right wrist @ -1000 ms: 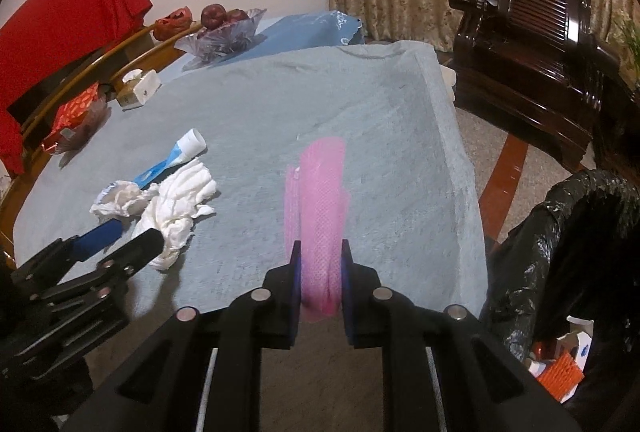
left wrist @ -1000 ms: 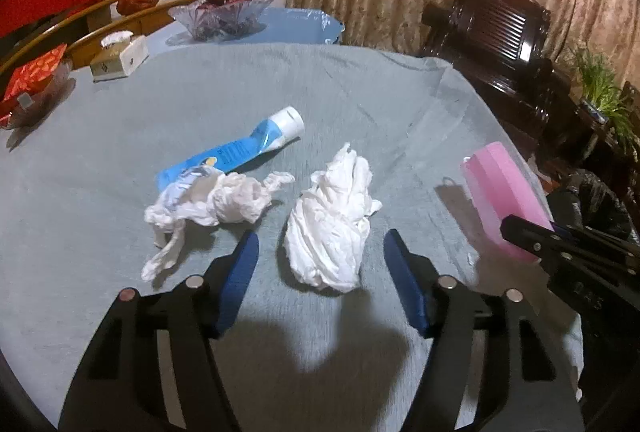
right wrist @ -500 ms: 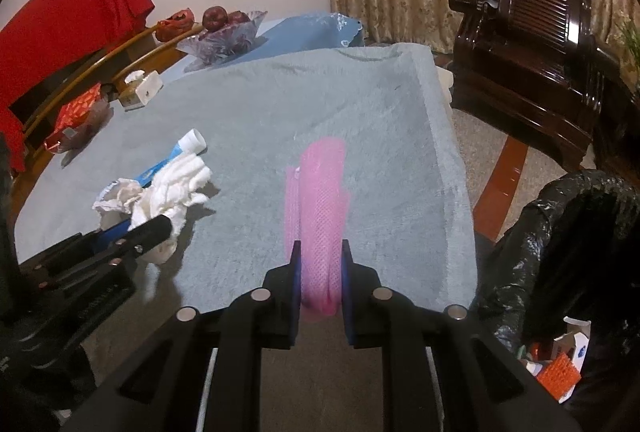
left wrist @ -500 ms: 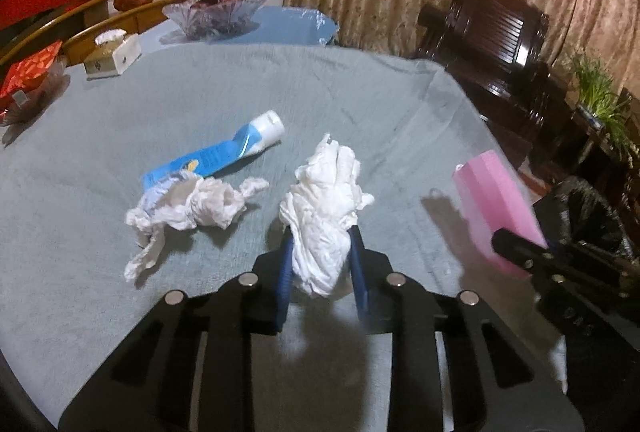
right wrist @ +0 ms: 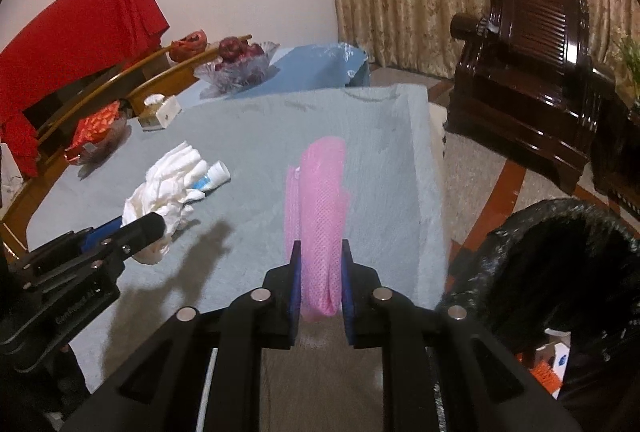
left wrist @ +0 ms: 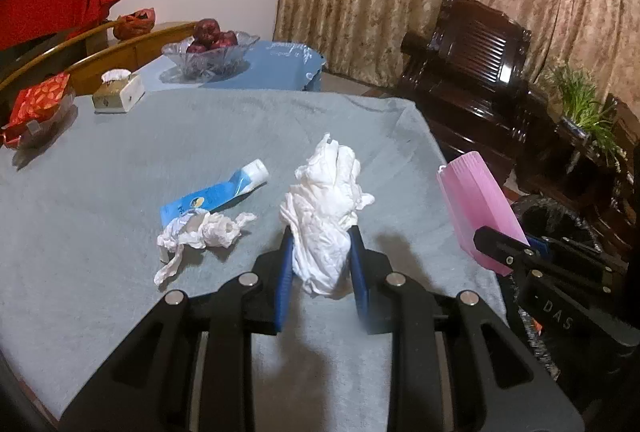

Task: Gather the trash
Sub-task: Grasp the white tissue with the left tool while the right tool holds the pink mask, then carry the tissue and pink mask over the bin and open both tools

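Note:
My left gripper [left wrist: 321,238] is shut on a crumpled white tissue wad [left wrist: 326,207] and holds it above the grey-blue tablecloth [left wrist: 120,167]. A smaller crumpled tissue [left wrist: 200,232] and a blue toothpaste tube [left wrist: 216,191] lie on the cloth to its left. My right gripper [right wrist: 320,252] is shut on a pink mesh wrap [right wrist: 322,199], held near the table's right edge; the wrap also shows in the left wrist view [left wrist: 478,207]. A bin with a black liner [right wrist: 560,272] stands on the floor at the right, with scraps inside.
A glass fruit bowl [left wrist: 210,51], a tissue box [left wrist: 118,95] and a red packet [left wrist: 36,107] sit at the table's far side. A dark wooden armchair [right wrist: 532,63] and a potted plant [left wrist: 584,107] stand beyond the table, before the curtains.
My left gripper closed on the white tissue wad and lifted it off the cloth. My right gripper kept hold of the pink mesh wrap and rose slightly.

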Motion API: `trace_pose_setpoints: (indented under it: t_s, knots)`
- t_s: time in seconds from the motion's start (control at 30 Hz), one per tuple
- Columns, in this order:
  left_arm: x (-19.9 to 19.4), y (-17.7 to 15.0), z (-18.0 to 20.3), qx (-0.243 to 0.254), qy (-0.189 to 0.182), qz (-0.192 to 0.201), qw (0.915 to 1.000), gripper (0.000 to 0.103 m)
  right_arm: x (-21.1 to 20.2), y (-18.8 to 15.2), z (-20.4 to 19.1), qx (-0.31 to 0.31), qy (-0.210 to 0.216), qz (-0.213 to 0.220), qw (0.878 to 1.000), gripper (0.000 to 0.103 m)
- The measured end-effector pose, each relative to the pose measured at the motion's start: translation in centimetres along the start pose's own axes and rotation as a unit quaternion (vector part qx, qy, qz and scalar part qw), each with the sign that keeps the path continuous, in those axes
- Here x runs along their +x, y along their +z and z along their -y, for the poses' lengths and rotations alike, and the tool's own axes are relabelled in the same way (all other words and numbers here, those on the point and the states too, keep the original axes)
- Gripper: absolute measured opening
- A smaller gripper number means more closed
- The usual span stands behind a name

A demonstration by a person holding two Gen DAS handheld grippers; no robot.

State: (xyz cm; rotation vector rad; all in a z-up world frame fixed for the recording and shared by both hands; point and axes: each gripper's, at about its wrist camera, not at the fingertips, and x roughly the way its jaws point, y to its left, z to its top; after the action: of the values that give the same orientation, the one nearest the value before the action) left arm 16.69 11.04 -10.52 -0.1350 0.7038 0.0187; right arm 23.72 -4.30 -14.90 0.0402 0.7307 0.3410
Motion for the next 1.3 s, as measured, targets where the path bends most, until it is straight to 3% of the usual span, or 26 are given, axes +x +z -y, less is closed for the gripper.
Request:
trace_pose_setpoints:
  t_s: [0.53,1.3]
  knots:
    - [-4.1,0.6,4.7,0.025,-0.041,0.026,0.9985,0.025,-7.3,0.1,2.1,-0.003,-0.013,0.045,0.999,0.017]
    - [-5.3,-0.4,14.5,0.096,-0.124,0.022,0.9874,0.025,-14.5,-2.6,11.1,0.048,-0.088,0.072,0.992,0.017]
